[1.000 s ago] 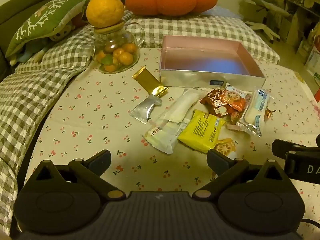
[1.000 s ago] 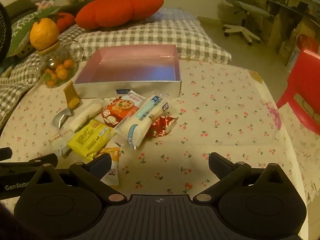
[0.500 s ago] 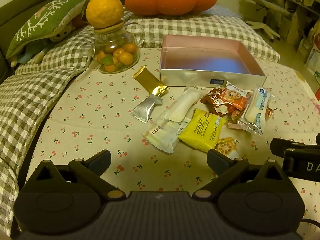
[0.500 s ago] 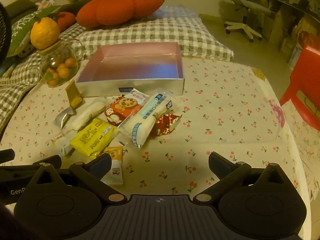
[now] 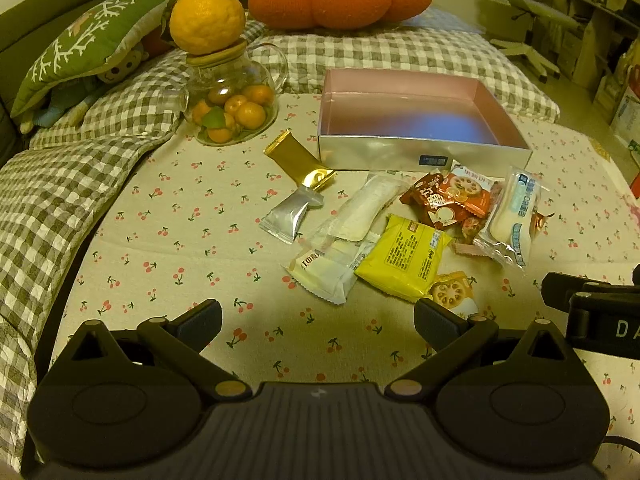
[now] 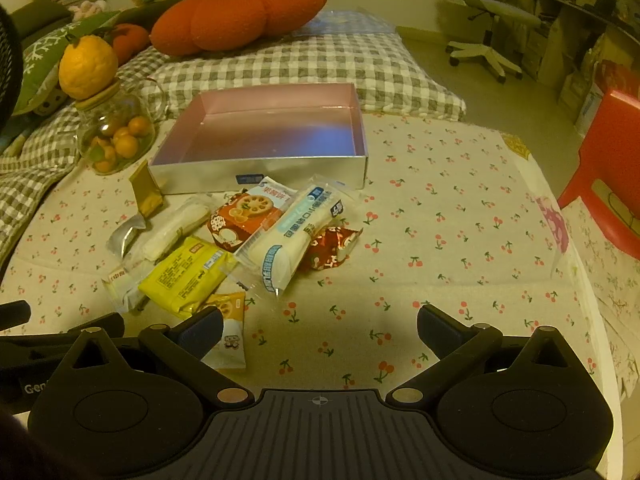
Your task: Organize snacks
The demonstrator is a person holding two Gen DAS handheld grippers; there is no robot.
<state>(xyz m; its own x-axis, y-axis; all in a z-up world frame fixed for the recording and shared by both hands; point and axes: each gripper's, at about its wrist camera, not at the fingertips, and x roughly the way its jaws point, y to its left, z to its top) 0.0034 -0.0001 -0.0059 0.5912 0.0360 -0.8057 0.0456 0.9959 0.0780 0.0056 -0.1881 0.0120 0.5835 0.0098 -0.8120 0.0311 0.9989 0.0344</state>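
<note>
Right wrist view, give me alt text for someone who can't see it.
An open right claw hovers over a cherry-print cloth, just short of a pile of wrapped snacks. Behind the pile sits an empty silver box, with a jar of small oranges to its left.

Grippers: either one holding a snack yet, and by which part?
Nothing held. Left gripper and right gripper are both open above the cloth; the snack pile, including the yellow packet, lies untouched before the empty box.

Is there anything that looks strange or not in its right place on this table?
Yes. The snack packets lie in a loose, overlapping heap in front of the box, which holds none of them. A large citrus fruit sits balanced on the lid of the glass jar.
</note>
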